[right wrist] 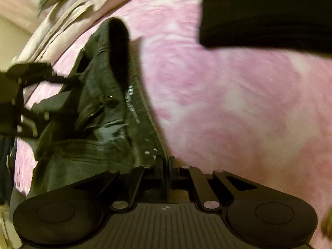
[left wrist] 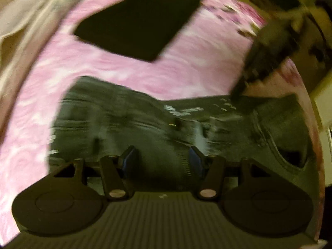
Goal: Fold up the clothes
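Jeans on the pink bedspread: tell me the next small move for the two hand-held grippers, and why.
Probably close the left hand-held gripper on the jeans near the zipper. Its fingers stand open over the denim, while the right hand-held gripper is already shut on the waistband edge. With both ends held, the jeans could be lifted and folded on the bedspread.

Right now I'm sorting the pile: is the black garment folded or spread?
Folded. The black garment lies as a flat, neat rectangle on the pink bedspread, beyond the grey jeans.

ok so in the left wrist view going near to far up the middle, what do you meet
left hand-held gripper → dark grey jeans → bare pink bedspread → folded black garment
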